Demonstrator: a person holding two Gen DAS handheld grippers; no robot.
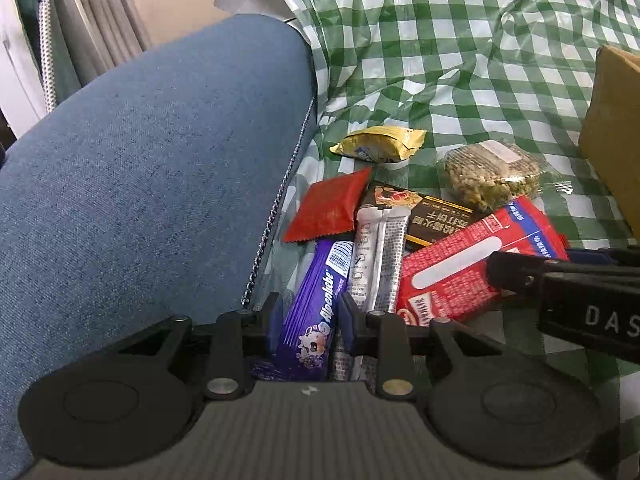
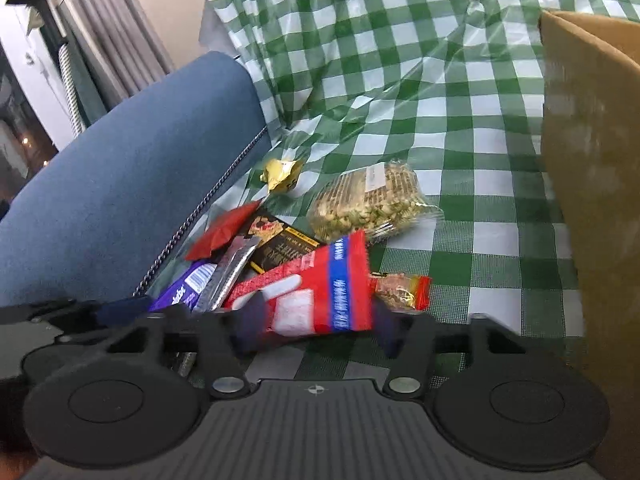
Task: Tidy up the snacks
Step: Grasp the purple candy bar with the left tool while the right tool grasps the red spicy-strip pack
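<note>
A pile of snacks lies on the green checked cloth [image 1: 460, 80] beside a blue cushion [image 1: 140, 180]. My left gripper [image 1: 307, 320] is shut on the purple Alpenliebe bar [image 1: 316, 304]. My right gripper [image 2: 316, 330] has its jaws around the red and white snack bag [image 2: 316, 296], also in the left wrist view [image 1: 460, 268]; whether they press it I cannot tell. Nearby lie a silver stick pack [image 1: 376, 264], a red sachet [image 1: 332, 204], a black biscuit pack [image 1: 424, 212], a yellow packet [image 1: 380, 144], a clear bag of green-brown snack [image 1: 492, 176] and a small nut bar [image 2: 400, 290].
A brown cardboard box [image 2: 592, 200] stands at the right, close to my right gripper. The blue cushion [image 2: 120, 200] rises on the left with a zip along its edge. Curtains [image 2: 112, 40] hang at the far left.
</note>
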